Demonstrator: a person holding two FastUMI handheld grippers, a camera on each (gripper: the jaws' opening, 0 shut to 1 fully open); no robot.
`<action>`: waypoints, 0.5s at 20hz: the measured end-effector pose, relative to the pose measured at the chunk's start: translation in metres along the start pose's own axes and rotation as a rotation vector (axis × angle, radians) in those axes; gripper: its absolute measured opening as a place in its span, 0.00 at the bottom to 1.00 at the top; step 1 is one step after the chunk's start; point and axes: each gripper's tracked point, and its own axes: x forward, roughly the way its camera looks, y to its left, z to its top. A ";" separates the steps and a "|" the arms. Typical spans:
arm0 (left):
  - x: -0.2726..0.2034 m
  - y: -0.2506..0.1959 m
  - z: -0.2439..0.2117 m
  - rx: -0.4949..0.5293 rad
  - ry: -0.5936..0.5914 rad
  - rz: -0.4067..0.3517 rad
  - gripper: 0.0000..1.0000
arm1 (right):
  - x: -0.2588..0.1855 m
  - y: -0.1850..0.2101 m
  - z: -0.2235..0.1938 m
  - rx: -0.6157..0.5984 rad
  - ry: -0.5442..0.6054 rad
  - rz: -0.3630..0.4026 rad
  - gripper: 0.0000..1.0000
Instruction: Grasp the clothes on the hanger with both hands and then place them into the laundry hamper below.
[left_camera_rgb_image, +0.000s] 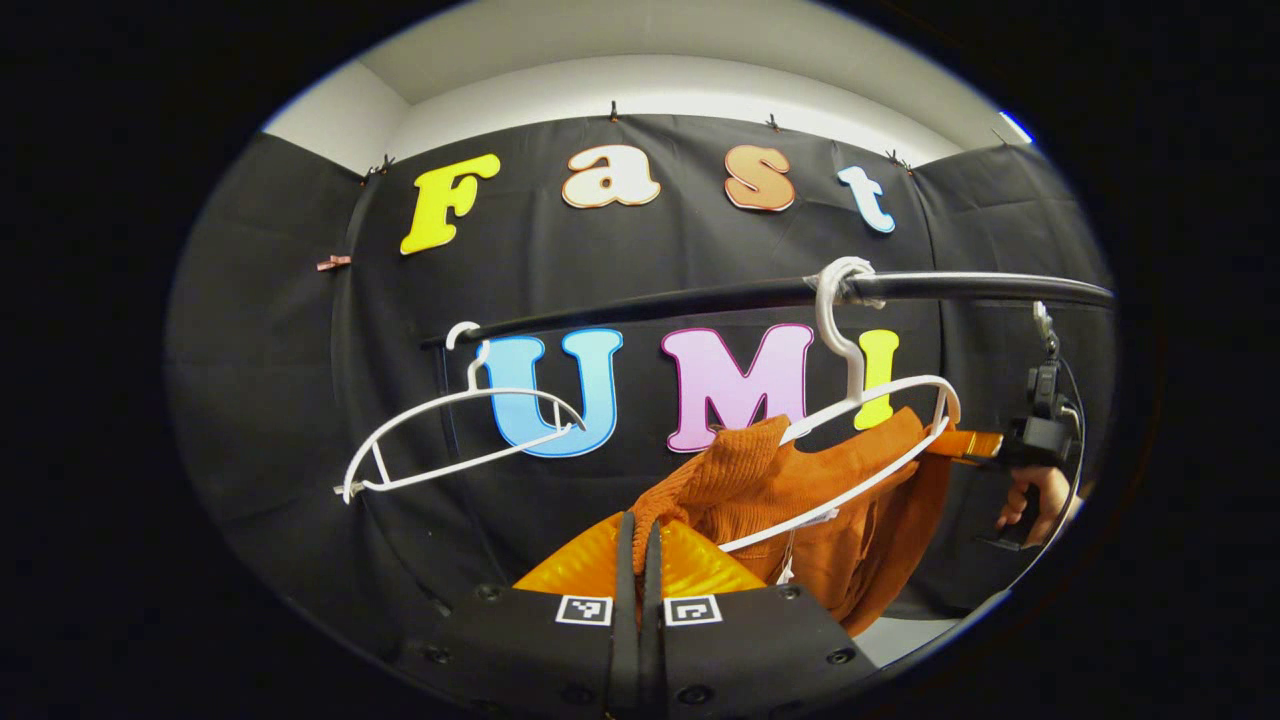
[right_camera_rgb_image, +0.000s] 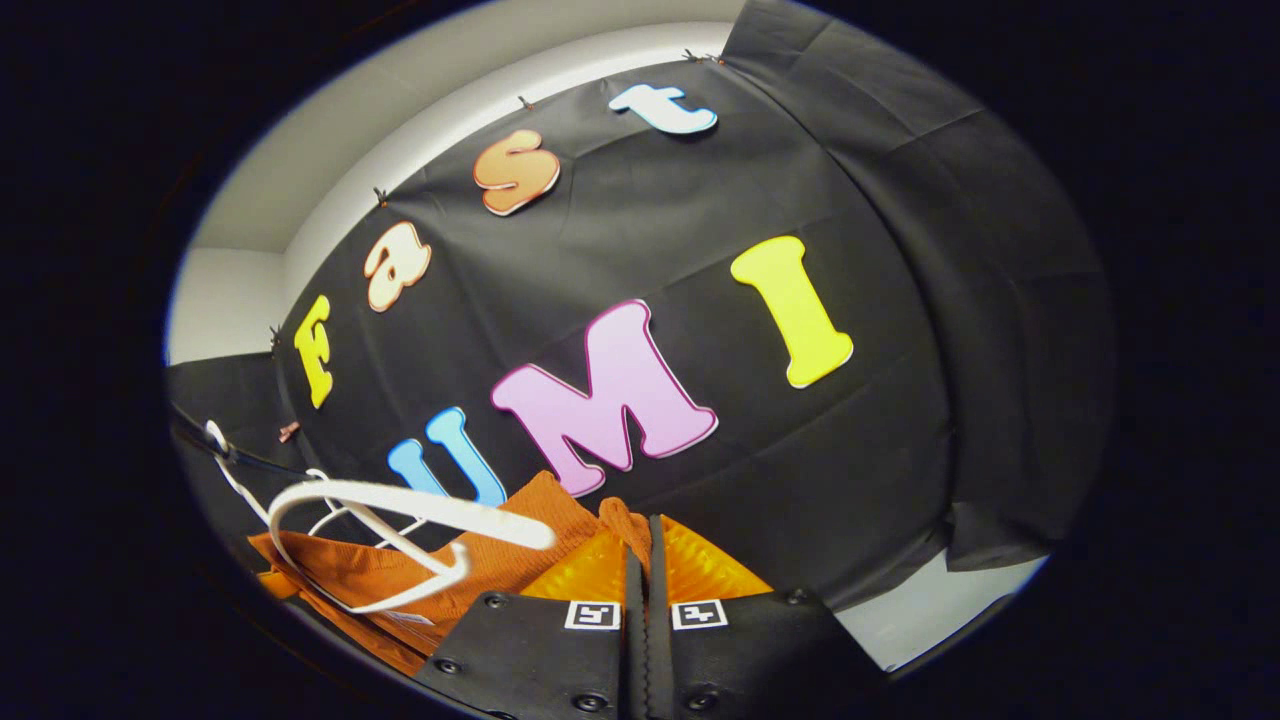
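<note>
An orange knit garment (left_camera_rgb_image: 850, 520) hangs on a white hanger (left_camera_rgb_image: 880, 400) hooked over a black rail (left_camera_rgb_image: 700, 297). My left gripper (left_camera_rgb_image: 640, 522) is shut on a bunched fold of the garment's left shoulder, just below the hanger. At the far right, my right gripper (left_camera_rgb_image: 985, 447), held by a hand (left_camera_rgb_image: 1030, 500), pinches the other shoulder. In the right gripper view, the right gripper (right_camera_rgb_image: 640, 528) is shut on orange cloth (right_camera_rgb_image: 520, 550), with the hanger (right_camera_rgb_image: 400, 505) to its left.
An empty white hanger (left_camera_rgb_image: 450, 440) dangles from the rail's left end, tilted. A pale floor strip (left_camera_rgb_image: 900, 635) shows at the lower right below the black cloth wall.
</note>
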 end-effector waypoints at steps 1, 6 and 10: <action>0.000 0.004 -0.002 -0.008 0.001 0.003 0.05 | 0.000 0.002 -0.012 -0.011 0.020 0.002 0.04; 0.003 0.046 -0.017 -0.026 0.030 0.069 0.05 | -0.013 0.017 -0.065 -0.020 0.094 0.034 0.08; 0.004 0.093 -0.058 -0.069 0.097 0.136 0.05 | -0.028 0.035 -0.107 -0.009 0.152 0.065 0.04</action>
